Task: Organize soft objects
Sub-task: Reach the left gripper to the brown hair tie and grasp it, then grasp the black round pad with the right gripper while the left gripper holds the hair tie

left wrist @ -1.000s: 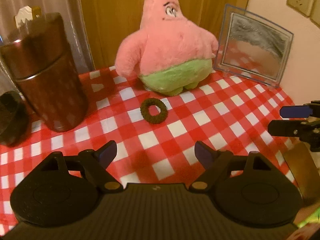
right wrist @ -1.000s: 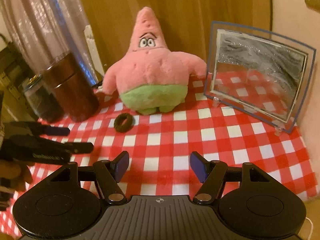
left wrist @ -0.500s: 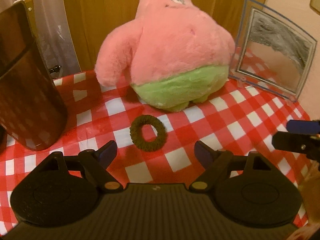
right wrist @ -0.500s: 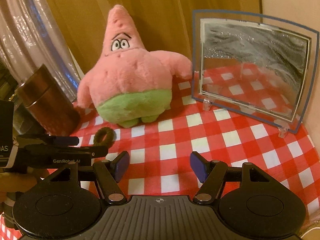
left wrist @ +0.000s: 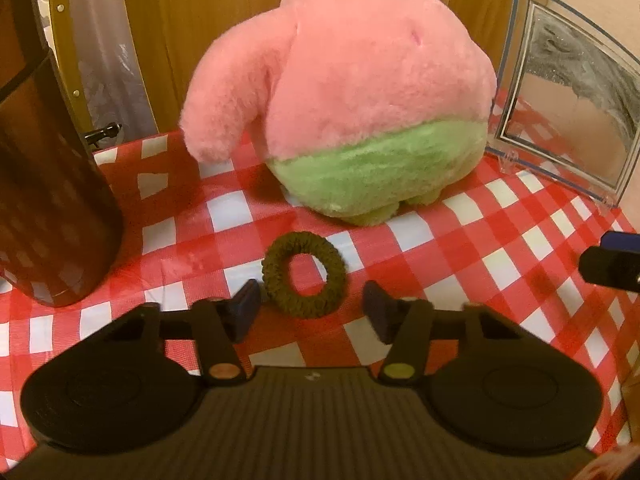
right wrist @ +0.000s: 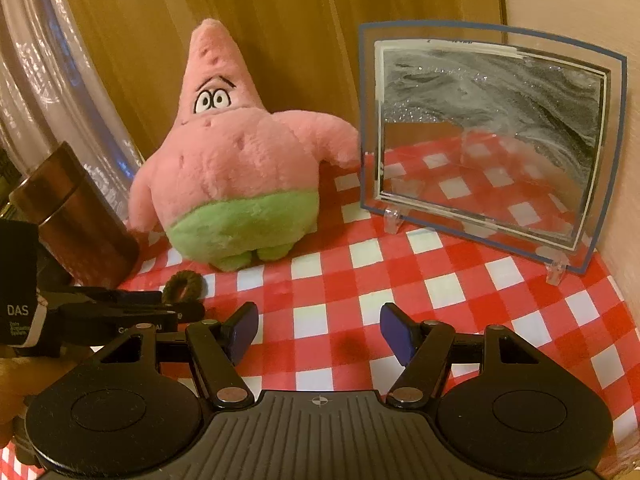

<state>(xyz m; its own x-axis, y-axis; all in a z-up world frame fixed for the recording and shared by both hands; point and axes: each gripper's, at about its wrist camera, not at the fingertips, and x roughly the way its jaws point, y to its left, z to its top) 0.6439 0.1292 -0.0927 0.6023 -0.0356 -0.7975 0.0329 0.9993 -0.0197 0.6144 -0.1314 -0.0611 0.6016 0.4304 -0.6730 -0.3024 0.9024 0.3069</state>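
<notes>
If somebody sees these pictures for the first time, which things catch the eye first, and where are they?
The big pink plush with green shorts stands at the back of the checked table, against the wooden wall. To its right stands a glass frame on clear feet; to its left, a brown canister. In front of the plush lies a dark hair tie, and the left gripper is closing its jaws on either side of it, not yet touching.
</notes>
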